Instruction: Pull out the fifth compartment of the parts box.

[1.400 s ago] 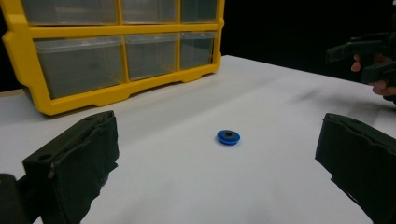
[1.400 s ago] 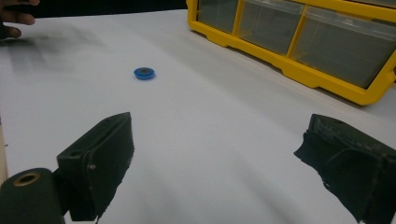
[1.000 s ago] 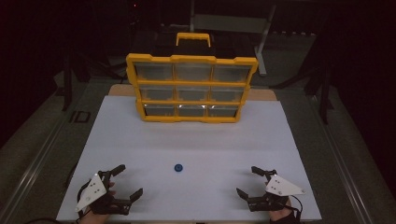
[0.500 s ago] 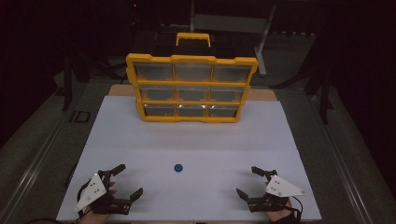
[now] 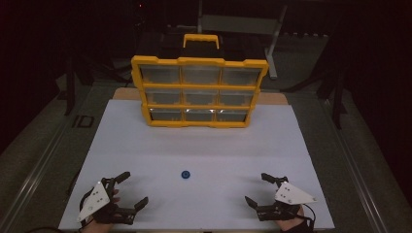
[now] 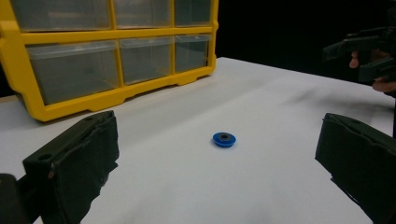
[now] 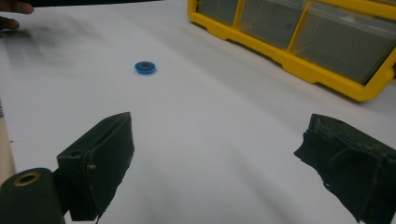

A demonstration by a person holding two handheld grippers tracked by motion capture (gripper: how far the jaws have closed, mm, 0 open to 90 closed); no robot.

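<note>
Item 1: yellow drawer cabinet [image 5: 199, 92], upper centre of the high view, standing upright at the far part of the white tabletop [image 5: 204, 145]. Three rows of three clear drawers, all pushed in; yellow carry handle [image 5: 200, 40] on top. In the left gripper view the cabinet [image 6: 107, 56] fills the upper left; in the right gripper view it [image 7: 299, 37] runs along the upper right.

Item 2: small blue disc [image 5: 185, 174], dark at its centre, lying flat on the bare tabletop, lower centre of the high view. It sits between the two grippers and well apart from the cabinet. Nothing stands between it and either gripper. In the left gripper view the disc [image 6: 224, 138] lies at mid-frame, ahead of the fingers; in the right gripper view it [image 7: 145, 67] lies in the upper left, farther off.

Item 3: left gripper [image 5: 129, 190], lower left of the high view, held in a hand at the near edge. Fingers [image 6: 74, 168] spread wide apart, holding nothing, touching nothing but air above the tabletop.

Item 4: right gripper [image 5: 257, 189], lower right of the high view, likewise held at the near edge. Fingers [image 7: 100, 161] spread wide, nothing between them. This gripper also appears at the upper right of the left gripper view.

Item 5: dark surroundings beyond the tabletop; metal framework at the upper edge of the high view, detail unclear.
</note>
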